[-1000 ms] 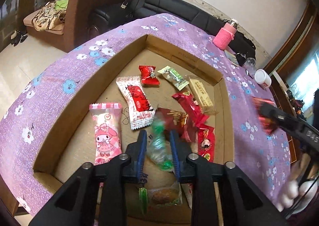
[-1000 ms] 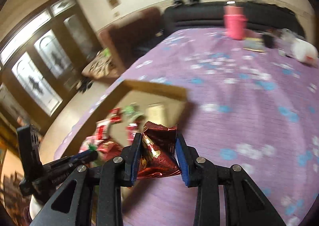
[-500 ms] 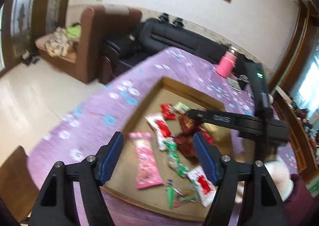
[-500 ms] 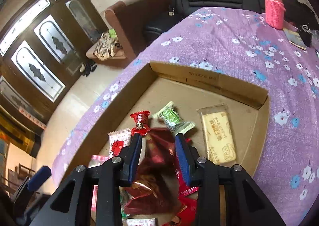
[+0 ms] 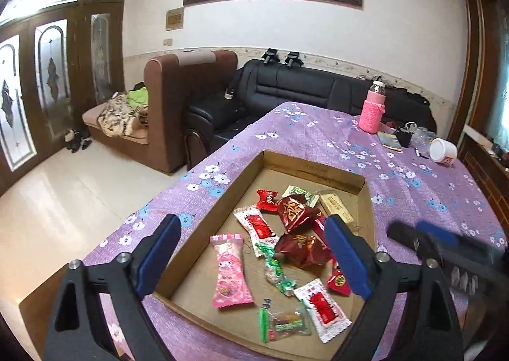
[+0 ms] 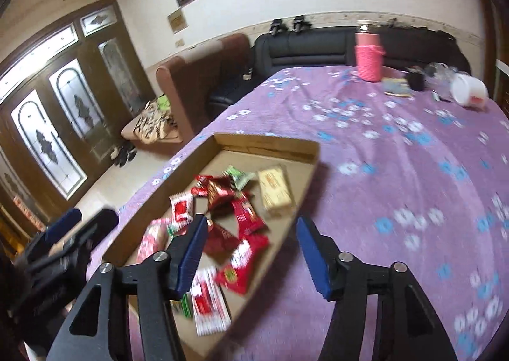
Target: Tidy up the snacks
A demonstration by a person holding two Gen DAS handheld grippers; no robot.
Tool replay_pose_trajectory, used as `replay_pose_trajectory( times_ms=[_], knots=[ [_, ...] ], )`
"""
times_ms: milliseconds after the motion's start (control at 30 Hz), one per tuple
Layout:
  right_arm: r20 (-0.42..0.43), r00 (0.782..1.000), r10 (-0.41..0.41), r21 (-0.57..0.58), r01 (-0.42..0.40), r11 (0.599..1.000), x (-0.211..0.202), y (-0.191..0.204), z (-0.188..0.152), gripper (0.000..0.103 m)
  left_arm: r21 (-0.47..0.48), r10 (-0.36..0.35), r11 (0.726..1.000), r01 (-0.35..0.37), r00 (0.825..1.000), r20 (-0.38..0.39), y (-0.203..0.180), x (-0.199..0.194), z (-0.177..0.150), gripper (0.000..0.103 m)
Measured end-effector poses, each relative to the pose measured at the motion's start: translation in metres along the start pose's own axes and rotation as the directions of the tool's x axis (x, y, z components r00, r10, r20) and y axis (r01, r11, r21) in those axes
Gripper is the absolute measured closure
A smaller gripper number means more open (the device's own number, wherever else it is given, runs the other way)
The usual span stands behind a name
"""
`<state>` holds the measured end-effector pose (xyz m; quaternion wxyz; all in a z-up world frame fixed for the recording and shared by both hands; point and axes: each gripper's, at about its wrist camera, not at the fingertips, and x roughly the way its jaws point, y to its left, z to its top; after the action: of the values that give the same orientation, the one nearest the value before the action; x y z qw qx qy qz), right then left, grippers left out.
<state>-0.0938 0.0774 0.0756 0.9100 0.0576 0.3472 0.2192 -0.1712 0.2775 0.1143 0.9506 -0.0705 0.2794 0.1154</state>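
My left gripper stands wide apart with nothing between its blue pads, raised above the near end of the shallow brown cardboard tray. My right gripper is spread just as wide and carries nothing, hanging over the tray's near right wall where it meets the purple flowered tablecloth.

Just ahead of my left pads and below them lie the snacks, all inside the tray: a pink cartoon-printed wafer packet nearest the left pad, a crumpled green-and-clear candy wrapper beside it, two dark red foil pouches in the middle, white-and-red sachets toward me, and a pale yellow biscuit bar at the far right corner.

Farther out, beyond the tray, a pink knitted bottle sleeve and a tipped white tub sit on the cloth.

I judge a drop-off is done and both hands are free. No loose snack shows on the cloth in either view, so next I would look around for strays, or else straighten the heap, starting with the overlapping red pouches.
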Motion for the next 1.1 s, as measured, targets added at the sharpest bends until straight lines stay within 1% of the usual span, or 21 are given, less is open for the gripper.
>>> replay_pose_trajectory(
  times_ms=[100,200,433,667,733,900,967,1100],
  knots=[
    [0.018,0.998,-0.055,-0.011,0.055,0.998,-0.013,-0.005,-0.017,0.038,0.009,0.036,0.999,-0.035,0.999,-0.013,-0.014,-0.005,0.001,0.007],
    [0.046,0.993,-0.105,-0.020,0.106,0.994,-0.024,-0.013,-0.030,0.038,0.019,0.040,0.999,-0.039,0.999,-0.021,-0.026,-0.012,-0.001,0.007],
    [0.048,0.995,-0.086,-0.002,0.086,0.996,-0.032,-0.023,-0.048,0.038,0.068,0.060,0.996,-0.058,0.998,-0.024,-0.049,-0.021,-0.007,0.007],
    [0.104,0.989,-0.107,-0.044,0.112,0.993,-0.044,-0.019,-0.058,0.037,0.092,0.058,0.994,-0.054,0.998,-0.034,-0.064,-0.020,-0.012,0.007],
    [0.121,0.986,-0.111,-0.051,0.118,0.992,-0.047,-0.019,-0.059,0.034,0.096,0.056,0.994,-0.052,0.998,-0.042,-0.067,-0.018,-0.014,0.007],
    [0.123,0.982,-0.140,-0.019,0.143,0.989,-0.045,-0.021,-0.061,0.034,0.097,0.040,0.995,-0.035,0.998,-0.057,-0.071,-0.015,-0.012,0.007],
    [0.122,0.981,-0.151,-0.015,0.154,0.988,-0.046,-0.021,-0.062,0.034,0.095,0.039,0.995,-0.035,0.998,-0.043,-0.071,-0.016,-0.010,0.007],
    [0.149,0.972,-0.184,-0.026,0.190,0.982,-0.049,-0.019,-0.065,0.034,0.068,0.029,0.997,-0.029,1.000,-0.007,-0.063,-0.021,-0.010,0.007]
  ],
)
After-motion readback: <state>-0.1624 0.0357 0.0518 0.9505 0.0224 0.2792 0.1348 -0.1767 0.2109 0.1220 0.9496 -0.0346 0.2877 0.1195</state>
